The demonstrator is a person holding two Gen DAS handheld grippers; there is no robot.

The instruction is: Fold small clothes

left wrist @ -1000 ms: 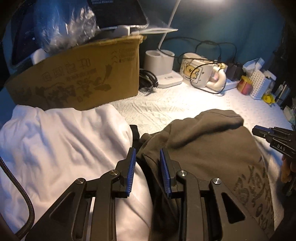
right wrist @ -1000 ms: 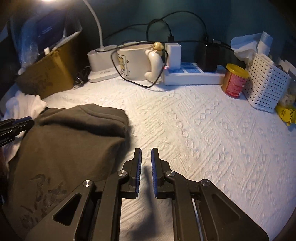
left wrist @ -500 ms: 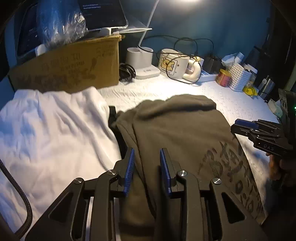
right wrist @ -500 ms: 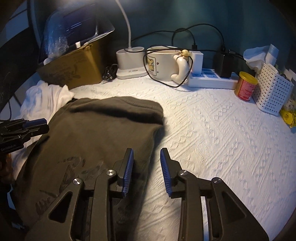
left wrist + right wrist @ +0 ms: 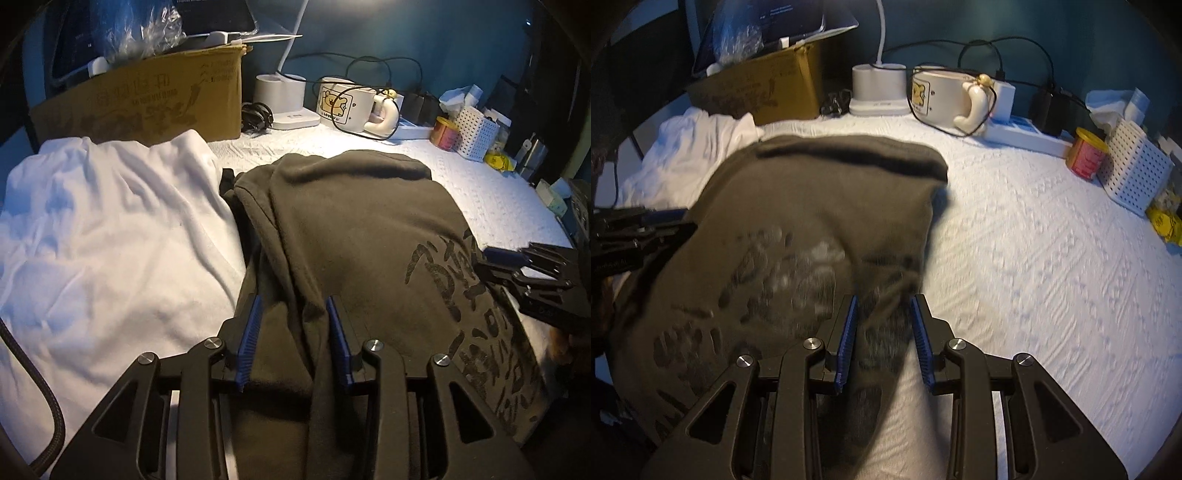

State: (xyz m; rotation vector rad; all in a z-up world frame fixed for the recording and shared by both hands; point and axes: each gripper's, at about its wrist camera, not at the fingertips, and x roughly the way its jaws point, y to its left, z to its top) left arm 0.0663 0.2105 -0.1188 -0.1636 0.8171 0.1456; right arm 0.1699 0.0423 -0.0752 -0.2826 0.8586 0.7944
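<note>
Straddling the dark olive sweatshirt's [image 5: 362, 236] near edges, both open grippers, left gripper [image 5: 293, 332] and right gripper [image 5: 884, 332], risk pinching one layer only, skewing the fold.

- The dark top [image 5: 354, 236] is showing as thick, matt cloth, its print [image 5: 454, 280] looking slightly glossier.
- The white garment [image 5: 110, 229] is reading as thin, smooth, creased cloth.
- The cover [image 5: 1052, 266] is looking like white cloth with a raised, bumpy weave.
- The left gripper [image 5: 293, 336] and right gripper [image 5: 882, 336] are appearing as matt black plastic with ribbed blue pads [image 5: 846, 336] and shiny metal screws.
- The box [image 5: 155, 99] is showing matt brown cardboard.
- The mug [image 5: 345, 105] is gleaming like glazed ceramic.
- The basket [image 5: 1134, 166] is looking like perforated white plastic.
</note>
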